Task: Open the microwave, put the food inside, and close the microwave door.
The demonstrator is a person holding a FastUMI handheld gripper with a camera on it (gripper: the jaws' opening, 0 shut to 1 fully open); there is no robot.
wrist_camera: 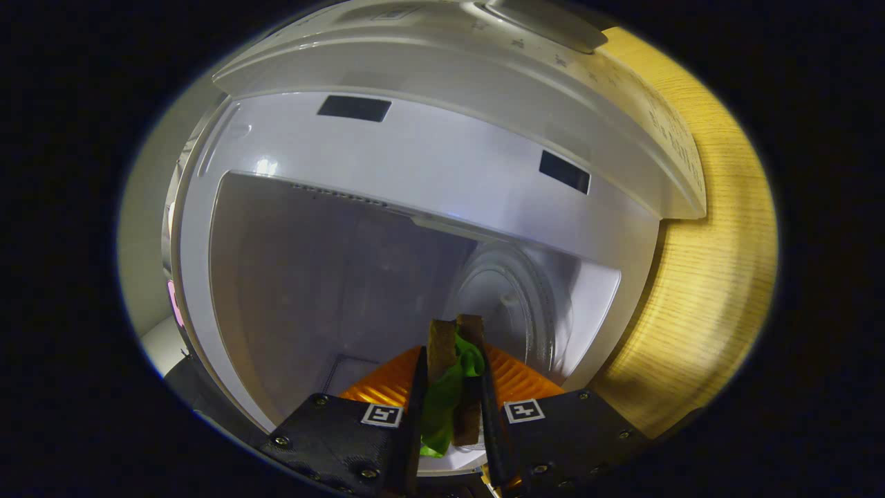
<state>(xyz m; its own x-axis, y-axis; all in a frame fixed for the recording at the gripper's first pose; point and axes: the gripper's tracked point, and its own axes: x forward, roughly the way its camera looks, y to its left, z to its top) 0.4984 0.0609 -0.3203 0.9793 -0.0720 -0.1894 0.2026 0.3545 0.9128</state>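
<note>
The gripper (453,408) is clamping a sandwich (453,377) between its two fingers, both pressing against the brown bread slices, with green lettuce (442,408) showing between the slices. The sandwich is standing on edge, held just in front of the open mouth of the microwave (429,173). The microwave is appearing tilted sideways in this view, its pale cavity (325,290) gaping beyond the sandwich. A glass turntable (515,304) is sitting inside the cavity, just past the top of the sandwich. Two dark rectangular slots (355,108) are showing on the microwave's front frame, well away from the sandwich. Small printed markings are running along the microwave's control strip (674,138), but they are too small and warped to read. The microwave is resting against a wooden surface (719,277).
</note>
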